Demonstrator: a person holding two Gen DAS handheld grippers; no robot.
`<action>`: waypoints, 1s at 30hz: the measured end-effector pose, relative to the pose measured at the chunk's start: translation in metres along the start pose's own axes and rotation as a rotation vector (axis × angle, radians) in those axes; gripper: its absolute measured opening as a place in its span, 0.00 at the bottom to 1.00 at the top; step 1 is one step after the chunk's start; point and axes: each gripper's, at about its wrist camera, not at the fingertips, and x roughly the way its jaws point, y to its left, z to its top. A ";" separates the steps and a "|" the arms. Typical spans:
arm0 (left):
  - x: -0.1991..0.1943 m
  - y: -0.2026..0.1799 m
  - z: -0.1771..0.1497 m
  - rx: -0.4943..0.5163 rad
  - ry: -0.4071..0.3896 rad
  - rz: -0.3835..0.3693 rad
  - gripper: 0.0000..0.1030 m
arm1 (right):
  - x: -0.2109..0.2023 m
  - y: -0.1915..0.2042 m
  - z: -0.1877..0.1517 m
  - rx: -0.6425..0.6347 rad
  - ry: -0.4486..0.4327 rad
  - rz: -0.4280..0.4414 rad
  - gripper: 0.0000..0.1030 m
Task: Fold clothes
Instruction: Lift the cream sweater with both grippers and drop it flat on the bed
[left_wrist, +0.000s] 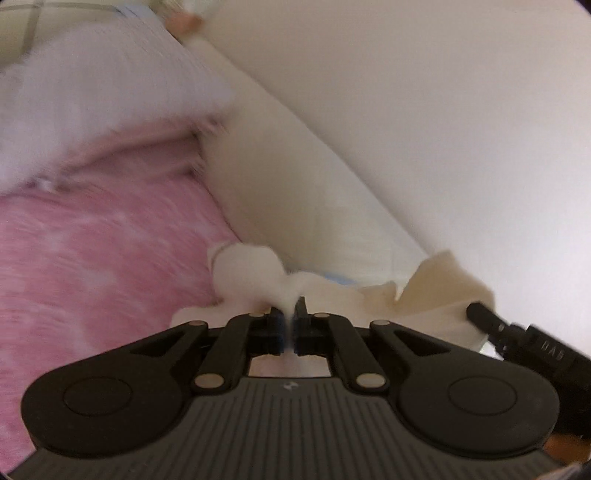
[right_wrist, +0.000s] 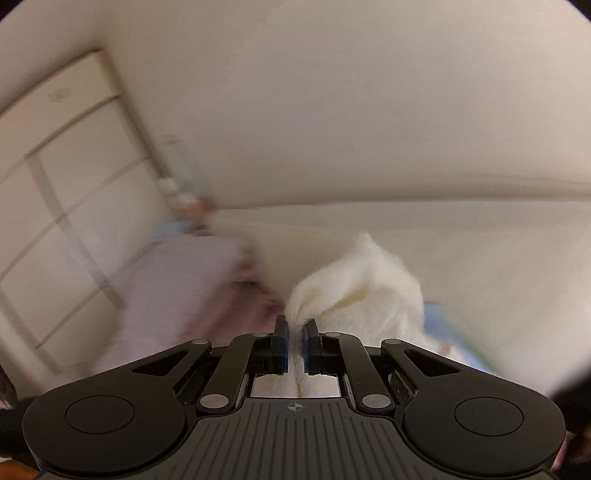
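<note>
Two black two-finger grippers each pinch the same cream, fleecy garment. In the left wrist view the left gripper (left_wrist: 289, 308) has its jaws nearly together on a bunched fold of the soft cream cloth (left_wrist: 255, 273), which puffs up in a rounded lump just beyond the blue-lined pads. Further right the cloth stretches to a thinner, creased corner, where the tip of the right gripper (left_wrist: 480, 314) shows, its jaws cut off by the frame edge. Below lies a pink, fuzzy mottled bedspread (left_wrist: 92, 258), and beyond it a white fluffy pillow (left_wrist: 92, 92), both smeared by blur. In the right wrist view the right gripper (right_wrist: 294, 326) is clamped narrowly on a peaked tuft of the garment (right_wrist: 369, 284). A pale panelled wardrobe (right_wrist: 55, 166) stands at left, hard to make out. Small objects at the bed's far corner are too blurred to name.
</note>
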 end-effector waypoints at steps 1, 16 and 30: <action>-0.026 0.010 -0.002 -0.014 -0.038 0.021 0.02 | -0.002 0.019 -0.002 -0.016 -0.001 0.049 0.06; -0.470 0.077 -0.071 -0.018 -0.655 0.451 0.01 | -0.020 0.347 -0.092 -0.097 0.147 0.743 0.06; -0.489 0.197 -0.245 -0.435 -0.050 0.836 0.15 | -0.069 0.379 -0.305 -0.595 0.742 0.409 0.47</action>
